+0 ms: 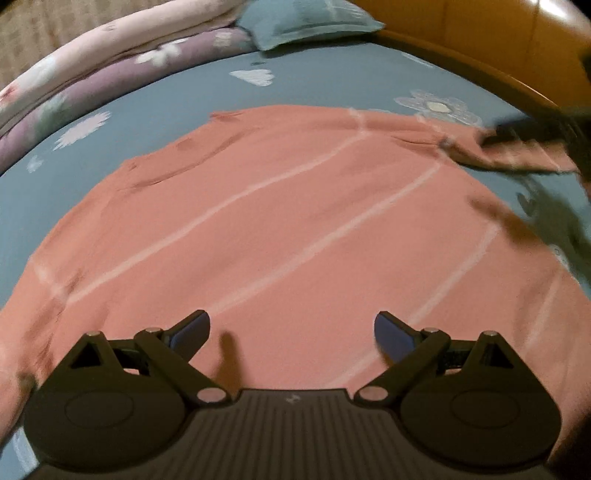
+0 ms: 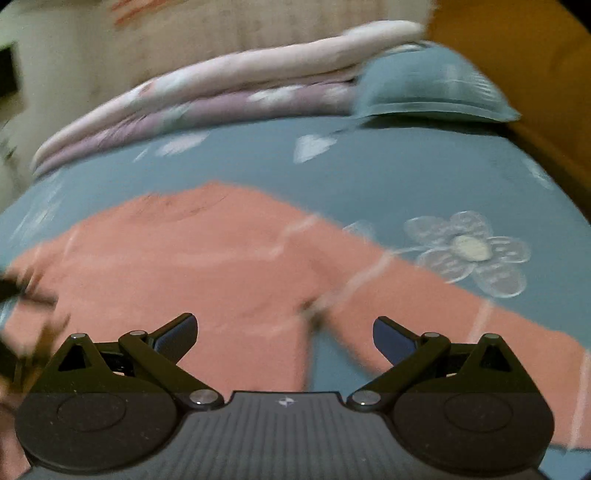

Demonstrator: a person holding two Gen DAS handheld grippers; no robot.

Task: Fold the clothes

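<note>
Salmon-pink knit with thin pale stripes lies directly beneath and ahead of your left gripper, whose jaws stand wide apart and empty over the garment. Your right gripper is likewise spread and holding nothing; below it the body of the garment lies to its left and a sleeve runs off to its right, with a wedge of bedsheet between them. From the left wrist view a dark blurred shape, probably your right tool, sits at the far right edge over that sleeve; whether it touches cannot be told. The garment looks spread flat on the blue flowered bedsheet, with slight wrinkles near its far edge. Expect it to handle soft, light and limp, sagging wherever unsupported and dragging on the sheet. Judged best holds: pinch the sleeve at its cuff or the shoulder seam, both layers together. Beyond the garment lie a blue pillow and folded quilts, well apart.
</note>
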